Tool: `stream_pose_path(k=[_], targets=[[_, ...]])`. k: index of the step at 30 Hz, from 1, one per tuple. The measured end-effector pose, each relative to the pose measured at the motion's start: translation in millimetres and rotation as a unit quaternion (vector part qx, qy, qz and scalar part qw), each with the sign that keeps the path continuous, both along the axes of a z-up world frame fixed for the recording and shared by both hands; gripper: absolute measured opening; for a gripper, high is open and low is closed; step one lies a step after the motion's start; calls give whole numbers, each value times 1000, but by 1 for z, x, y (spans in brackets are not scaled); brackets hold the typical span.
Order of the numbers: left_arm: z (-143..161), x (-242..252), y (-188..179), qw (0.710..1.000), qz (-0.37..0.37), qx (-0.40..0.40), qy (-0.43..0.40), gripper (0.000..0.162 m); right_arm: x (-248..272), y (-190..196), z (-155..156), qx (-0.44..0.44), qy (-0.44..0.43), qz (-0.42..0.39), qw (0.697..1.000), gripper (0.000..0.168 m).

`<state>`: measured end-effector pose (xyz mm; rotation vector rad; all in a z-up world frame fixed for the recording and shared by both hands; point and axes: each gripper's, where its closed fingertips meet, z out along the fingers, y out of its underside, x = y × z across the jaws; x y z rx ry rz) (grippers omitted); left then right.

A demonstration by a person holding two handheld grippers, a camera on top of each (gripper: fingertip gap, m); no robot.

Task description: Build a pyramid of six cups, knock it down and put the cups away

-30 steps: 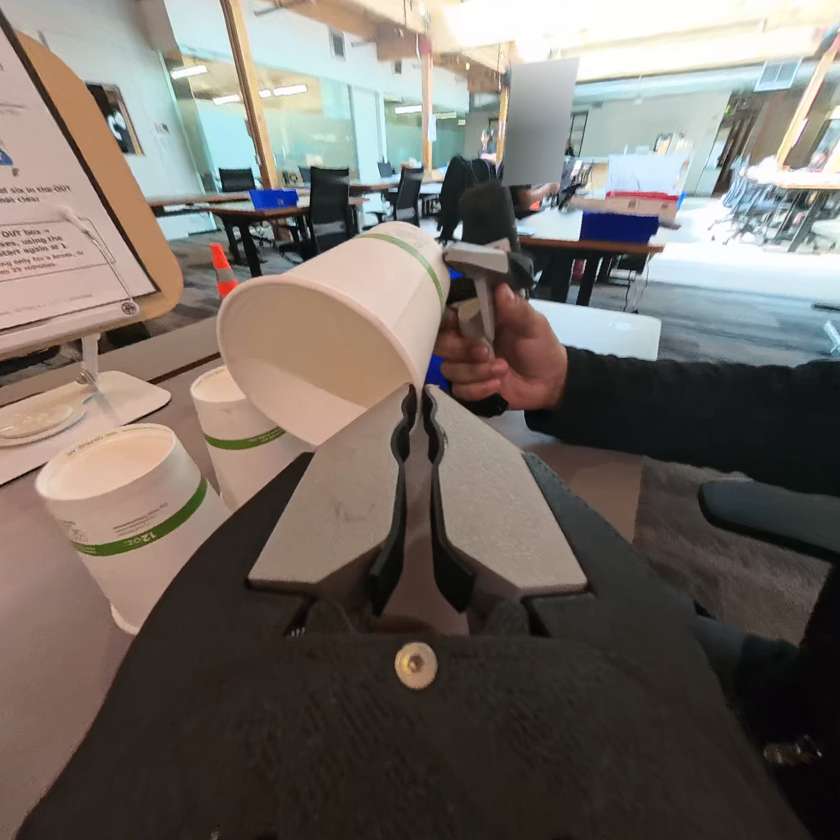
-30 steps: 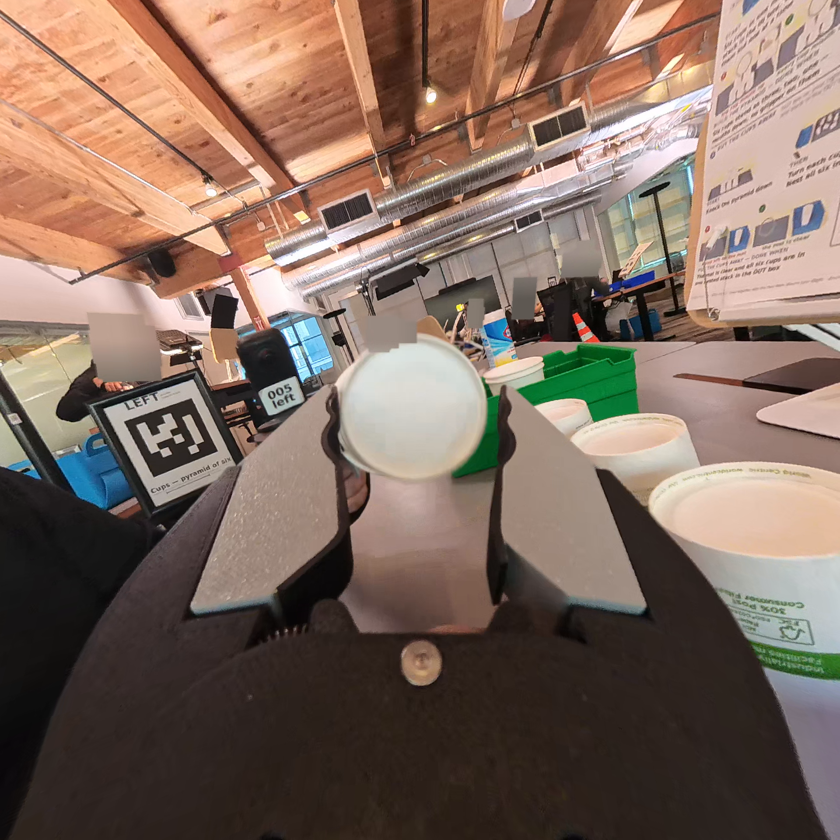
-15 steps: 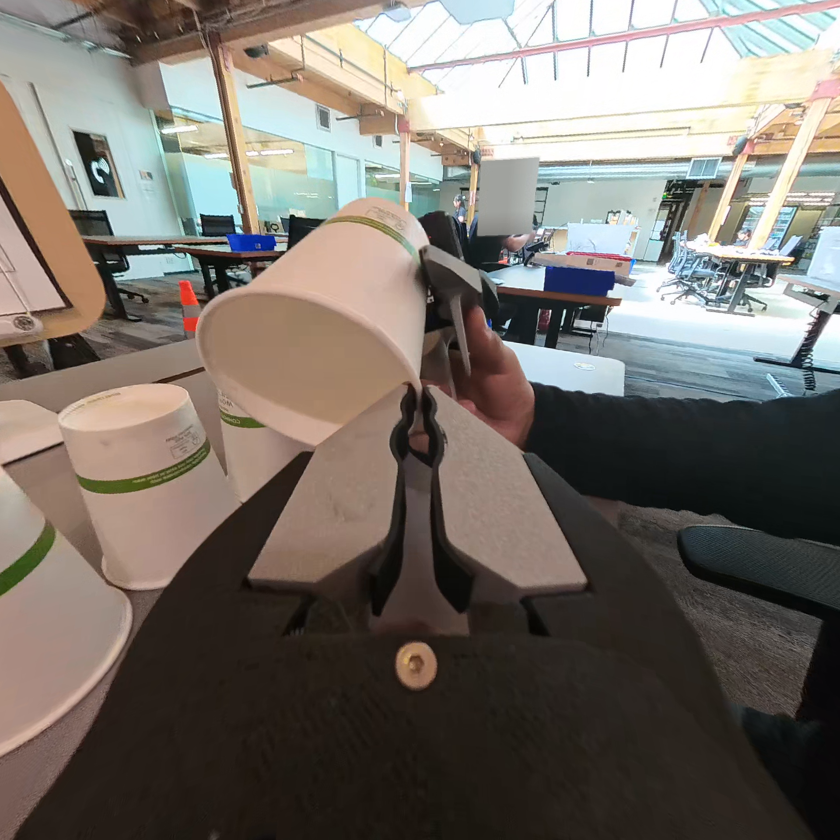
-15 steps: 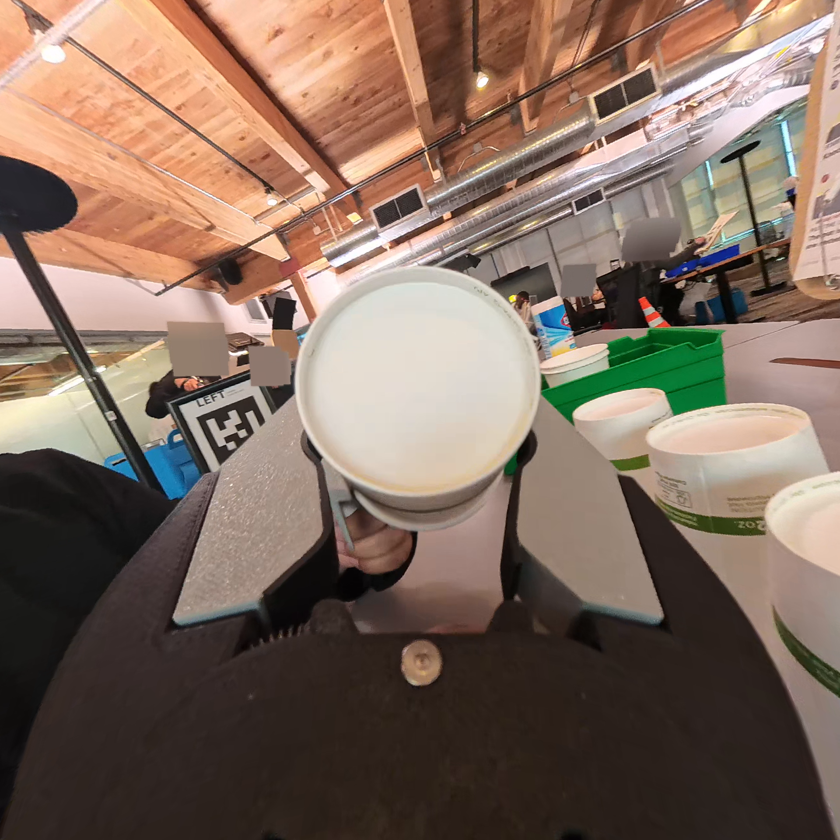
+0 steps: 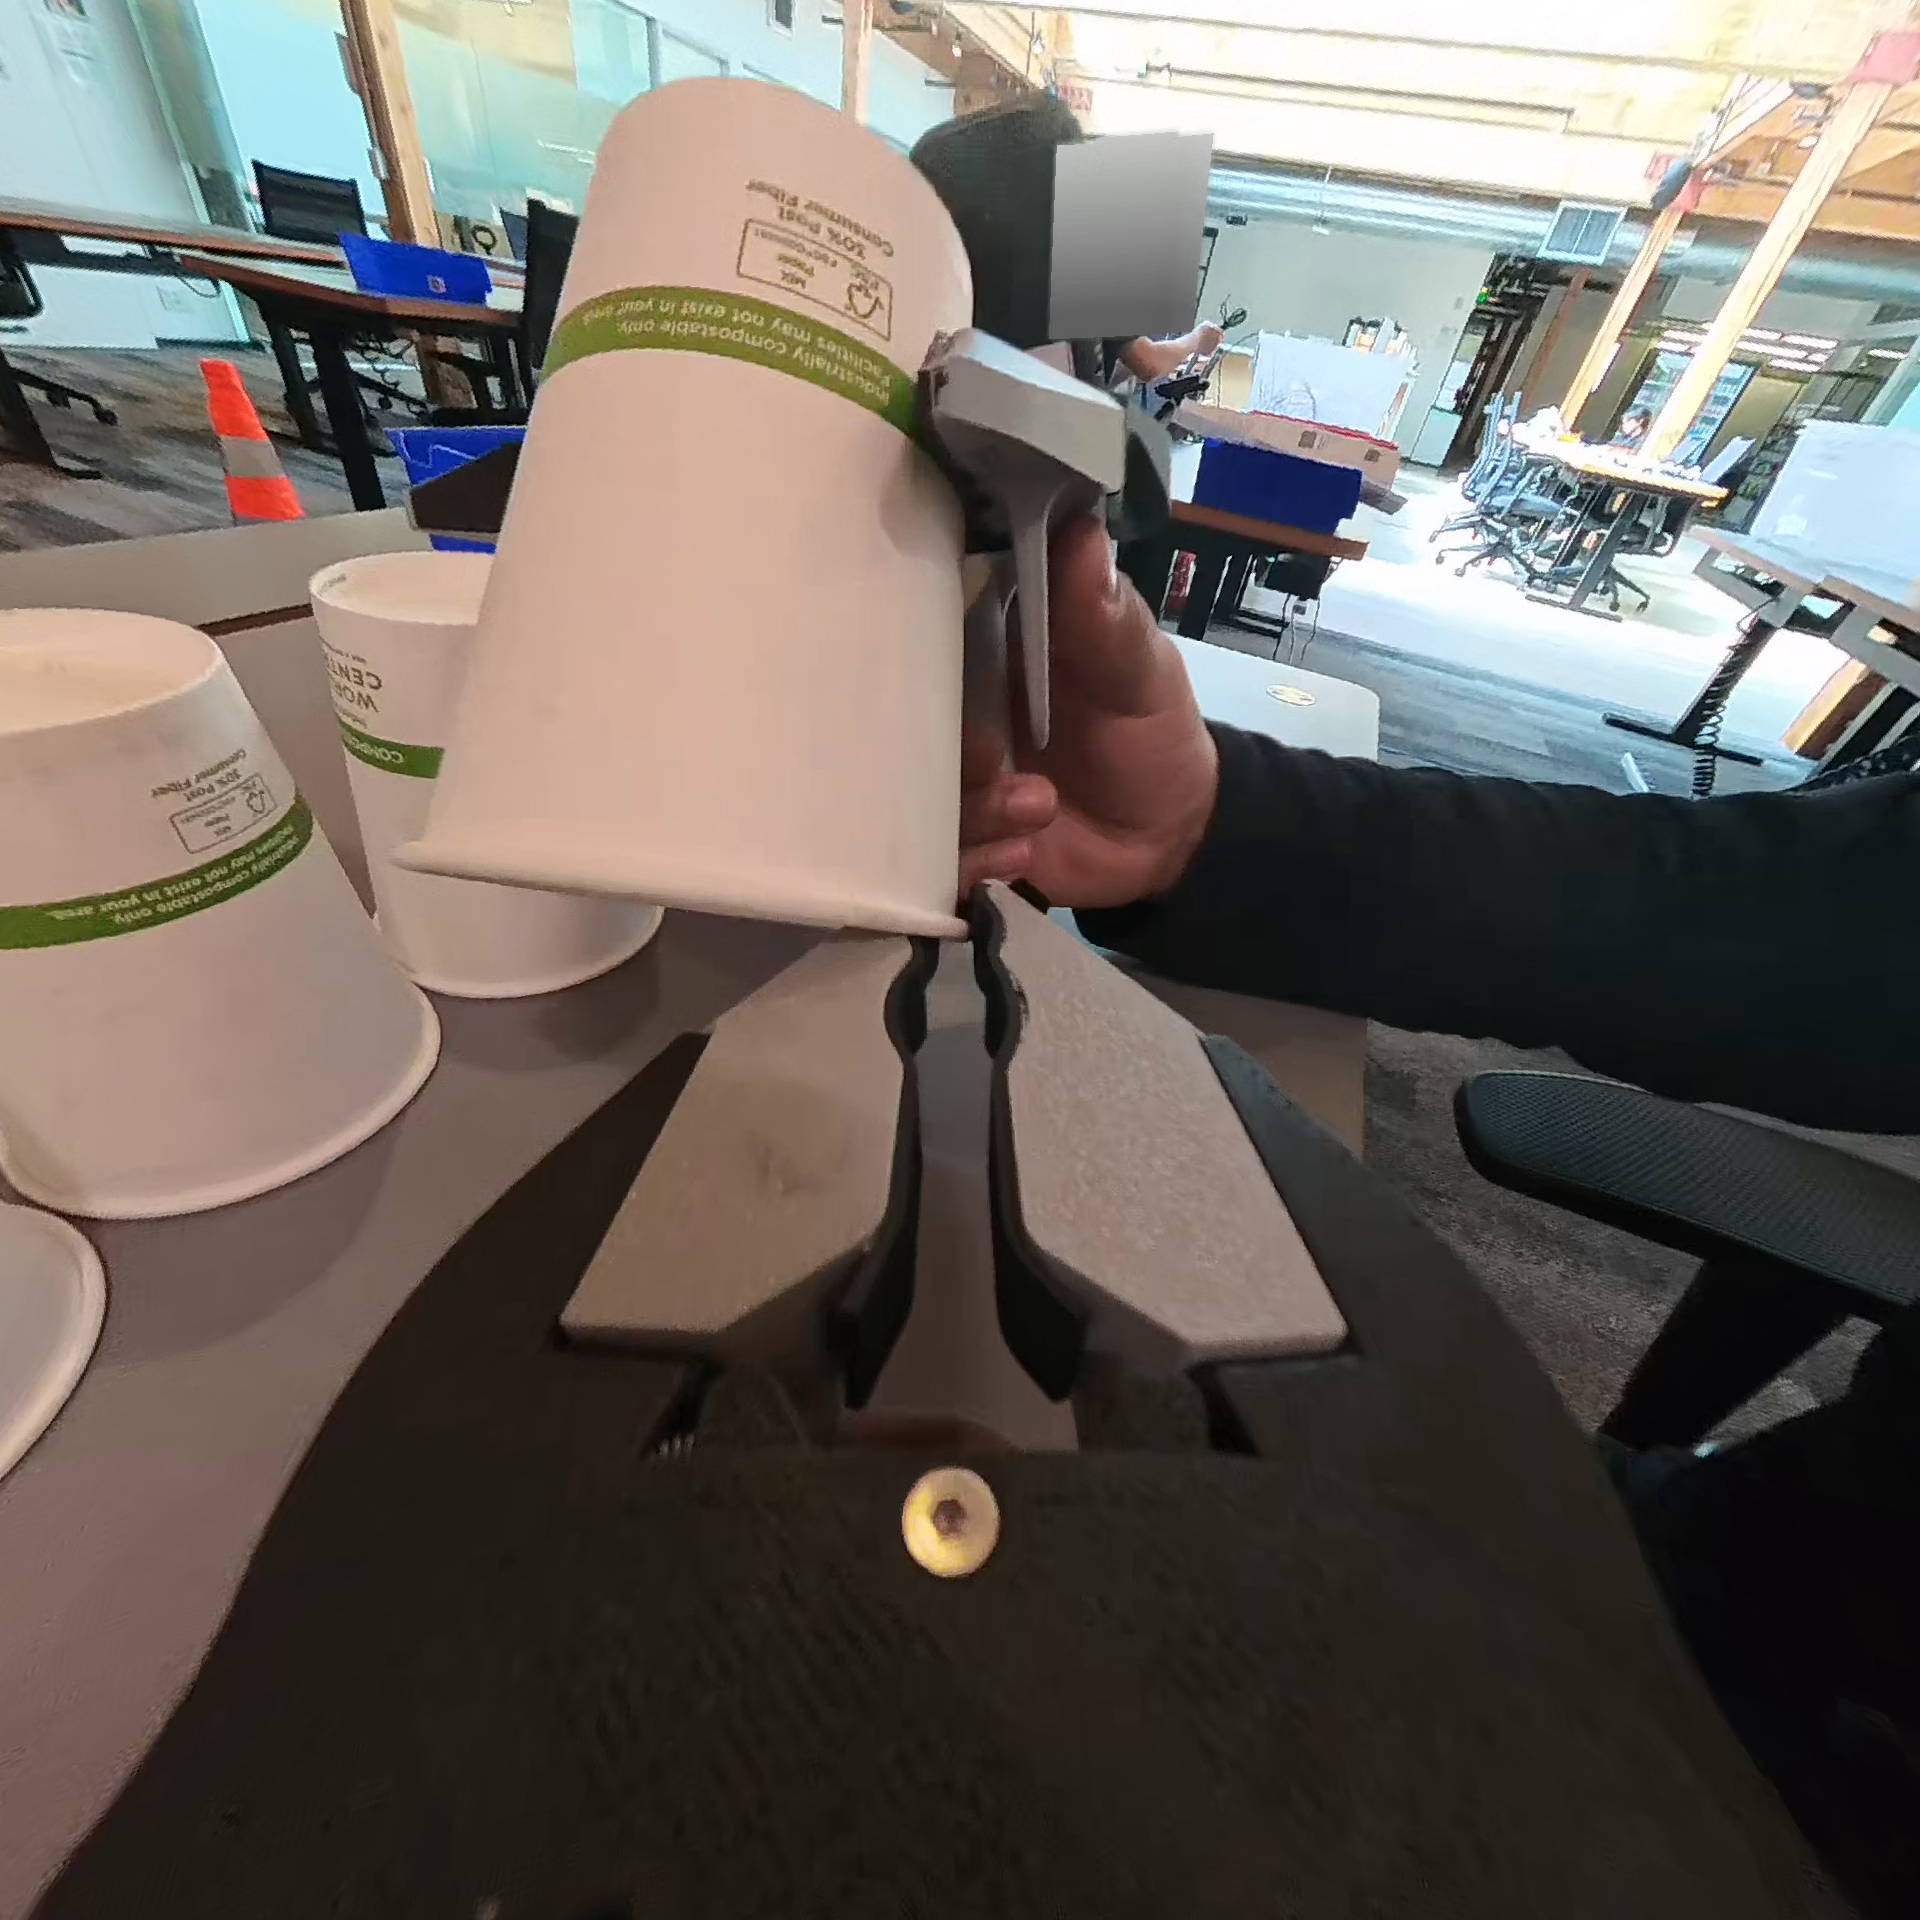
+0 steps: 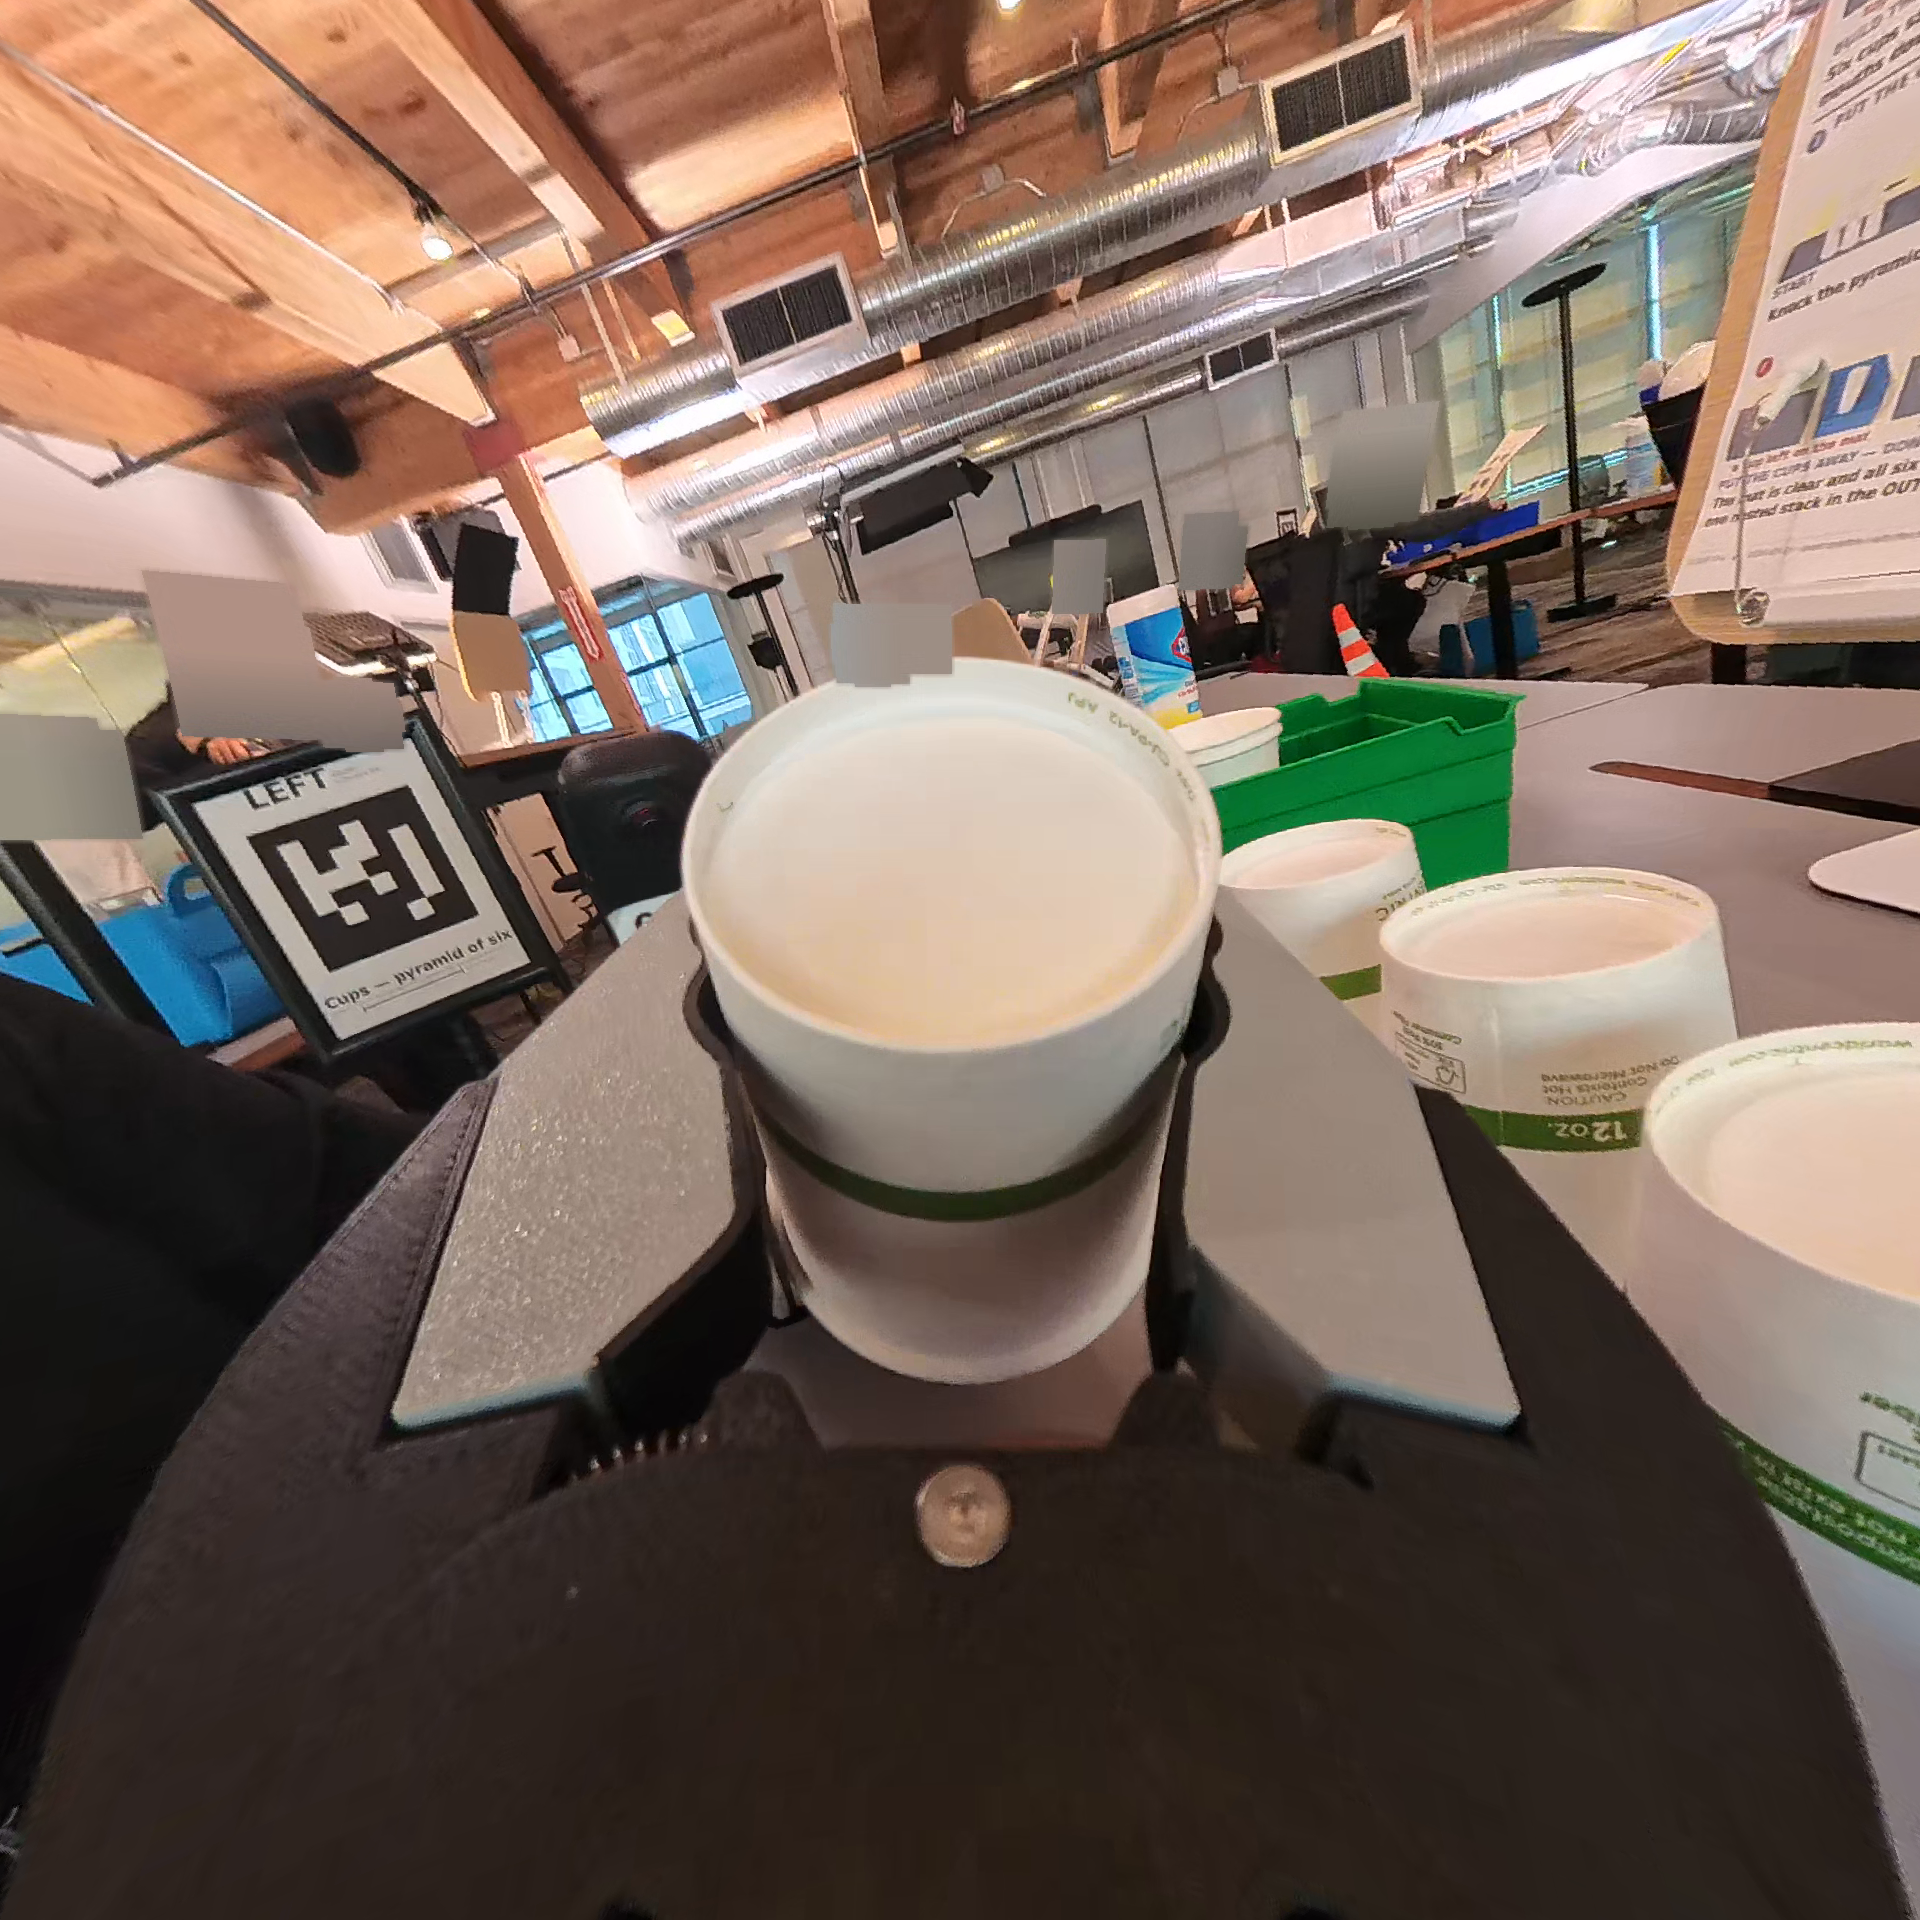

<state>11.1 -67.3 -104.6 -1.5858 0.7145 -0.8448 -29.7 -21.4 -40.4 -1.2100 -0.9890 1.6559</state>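
My right gripper (image 6: 951, 1029) is shut on a white paper cup with a green band (image 6: 945, 935). It holds the cup upside down and tilted, just above the grey table. In the left wrist view that cup (image 5: 727, 520) hangs over the table edge with the right gripper (image 5: 997, 447) clamped at its band. My left gripper (image 5: 951, 925) is almost shut and empty, its tips right under the cup's lower rim. Three more cups stand upside down on the table to the right (image 6: 1320, 904), (image 6: 1548, 997), (image 6: 1808, 1247); two of them show in the left wrist view (image 5: 177, 914), (image 5: 416, 748).
A green bin (image 6: 1392, 769) sits at the back of the table (image 6: 1714, 831) with another white cup (image 6: 1231, 738) beside it. An instruction board (image 6: 1808, 312) stands at the right. A marker sign (image 6: 353, 883) stands at the left. A black office chair (image 5: 1714, 1174) is beside the table edge. Tip to tip, the grippers are about 8 centimeters apart.
The right gripper has turned the cup from mouth facing my left gripper to mouth down and brought it lower, toward the table. The left gripper's jaws stay close together at the rim.
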Motion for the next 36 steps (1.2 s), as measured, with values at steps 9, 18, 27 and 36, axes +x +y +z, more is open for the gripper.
stream_pose_path(k=[9,18,27,36], targets=[[-9,7,-8,999,-34,-20,0,6,-4,-12,-4,29,-28,15,999,87],[13,-13,-12,996,-49,-31,-73,10,2,-14,2,44,-25,20,999,87],[12,-14,-13,991,-59,-65,-106,1,1,-18,2,55,-8,19,998,85],[4,-17,-9,986,-60,-95,-121,0,-3,-14,-5,72,-30,2,997,84]])
